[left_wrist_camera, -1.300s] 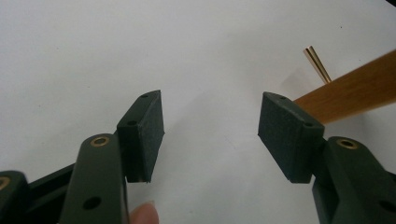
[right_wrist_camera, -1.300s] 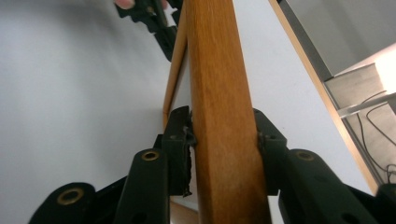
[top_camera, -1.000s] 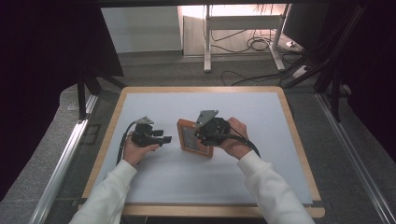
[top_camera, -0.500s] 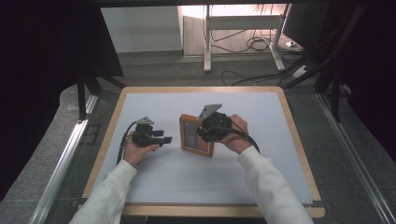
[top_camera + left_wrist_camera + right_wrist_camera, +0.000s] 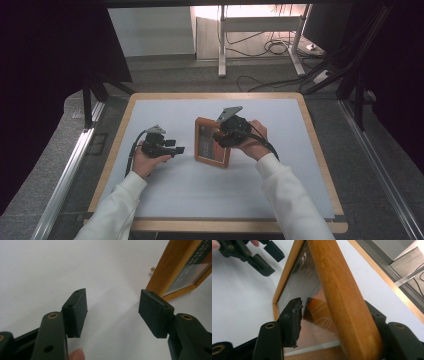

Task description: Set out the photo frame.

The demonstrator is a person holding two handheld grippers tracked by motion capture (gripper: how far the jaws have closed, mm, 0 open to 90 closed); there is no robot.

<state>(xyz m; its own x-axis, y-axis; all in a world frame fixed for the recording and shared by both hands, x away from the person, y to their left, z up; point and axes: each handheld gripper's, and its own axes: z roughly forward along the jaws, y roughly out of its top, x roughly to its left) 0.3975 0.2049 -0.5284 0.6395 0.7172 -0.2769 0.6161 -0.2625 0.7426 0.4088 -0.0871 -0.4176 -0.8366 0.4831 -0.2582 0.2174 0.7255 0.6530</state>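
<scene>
A wooden picture frame (image 5: 209, 145) with a dark glazed front rests on the white mat, its right side tipped up. My right gripper (image 5: 220, 136) straddles the frame's right rail (image 5: 337, 290). Its jaws have just been opening: the left pad (image 5: 292, 320) stands off the glass and the rail lies between the jaws, so my right gripper (image 5: 333, 320) is open. My left gripper (image 5: 179, 146) hovers to the left of the frame, open and empty. In its own view the left gripper (image 5: 113, 312) faces bare mat, with the frame's corner (image 5: 172, 267) at upper right.
The white mat (image 5: 200, 190) lies on a wooden-edged board (image 5: 215, 95). Grey floor, metal rails and cables surround the table. The left gripper (image 5: 265, 257) appears at the top left of the right gripper view.
The right hand has shifted slightly to the right at the frame and its jaws have spread wider around the rail. The left gripper has stayed where it was.
</scene>
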